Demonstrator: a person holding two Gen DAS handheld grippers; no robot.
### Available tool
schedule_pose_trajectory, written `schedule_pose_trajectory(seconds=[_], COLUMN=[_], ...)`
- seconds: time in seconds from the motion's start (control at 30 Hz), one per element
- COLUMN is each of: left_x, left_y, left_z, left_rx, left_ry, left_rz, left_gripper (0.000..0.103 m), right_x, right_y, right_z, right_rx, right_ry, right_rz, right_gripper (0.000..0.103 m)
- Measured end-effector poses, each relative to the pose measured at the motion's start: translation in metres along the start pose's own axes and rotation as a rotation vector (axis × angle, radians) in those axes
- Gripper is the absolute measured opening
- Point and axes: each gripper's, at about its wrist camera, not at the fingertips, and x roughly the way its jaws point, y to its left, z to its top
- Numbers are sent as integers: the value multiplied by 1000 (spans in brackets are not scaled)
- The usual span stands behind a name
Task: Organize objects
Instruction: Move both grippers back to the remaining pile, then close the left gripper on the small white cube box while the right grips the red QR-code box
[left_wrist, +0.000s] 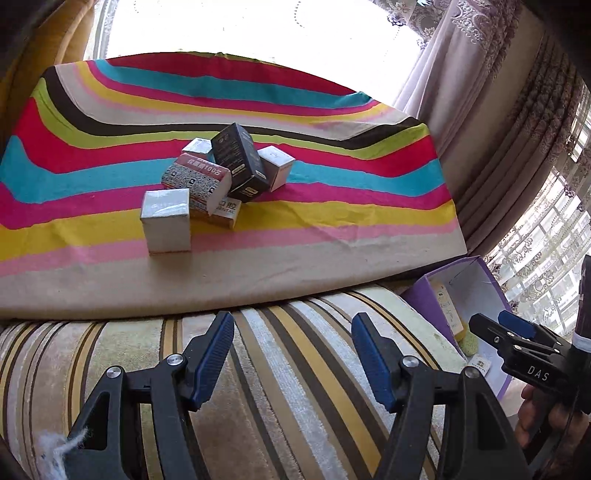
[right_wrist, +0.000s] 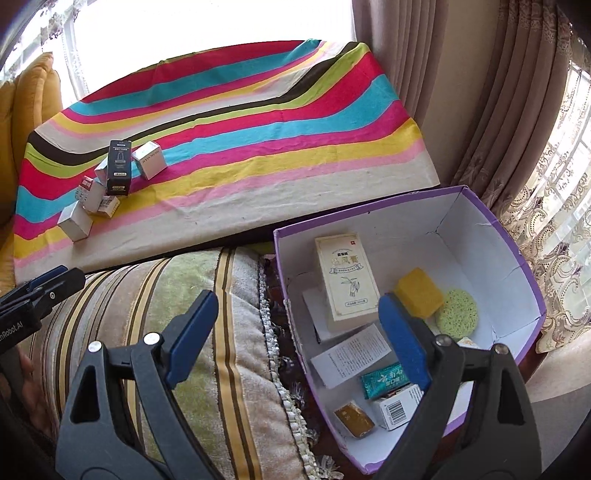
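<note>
left gripper (left_wrist: 291, 354) angled down, jaws apart, nothing between them. right gripper (right_wrist: 299, 328) angled down, jaws wide, empty. a hand (left_wrist: 535, 413) grips its handle.

The tabletop is covered with a loud striped cloth (left_wrist: 332, 206), wavy bands of pink, teal, yellow, red, lime and dark brown, with a plain beige strip along the near edge. In front of it sits a plush striped cushion (right_wrist: 192, 332) in cream, gold and brown, with a fringed trim down its right side. Beige curtains (right_wrist: 461, 92) hang on the right, lace ones (right_wrist: 554, 240) beyond. A mustard-yellow cushion (right_wrist: 33, 96) peeks in far left.
</note>
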Motion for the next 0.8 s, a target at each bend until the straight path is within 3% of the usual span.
schedule_pose_trajectory(seconds=[0.37,0.8], left_x=[-3,31], left_y=[58,79], left_z=[17,57], left_rx=[-146,-146], left_ry=[-43,-26], left_rz=[86,130], left_gripper=[67,67], right_x=[11,28], right_y=[45,83], right_z=[9,28], right_rx=[-42,-105], right_ry=[-5,-2], right_rz=[113,170], right_gripper=[90,90])
